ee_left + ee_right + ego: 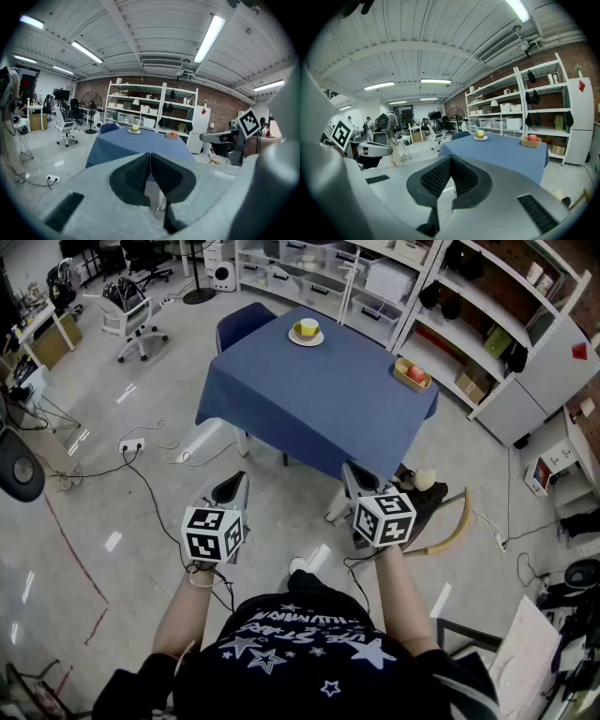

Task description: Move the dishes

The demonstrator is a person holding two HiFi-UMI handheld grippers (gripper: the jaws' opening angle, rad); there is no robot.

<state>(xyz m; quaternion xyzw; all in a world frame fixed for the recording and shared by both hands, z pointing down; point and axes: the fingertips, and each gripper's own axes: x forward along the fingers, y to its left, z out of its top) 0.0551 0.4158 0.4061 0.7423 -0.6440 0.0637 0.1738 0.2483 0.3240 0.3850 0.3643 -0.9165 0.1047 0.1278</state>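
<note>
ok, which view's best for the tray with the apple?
Head view: it looks down into the tray, showing the apple inside and the tray at the table corner. Right gripper view shows it side-on, apple above the rim. Left gripper view: small, distant.

blue-clothed table (309,399) carries a saucer (307,341) and tray (402,370).

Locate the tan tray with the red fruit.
Head view: the tan tray sits at the right corner of the blue table, by the shelves, apart from the yellow cup.
</note>
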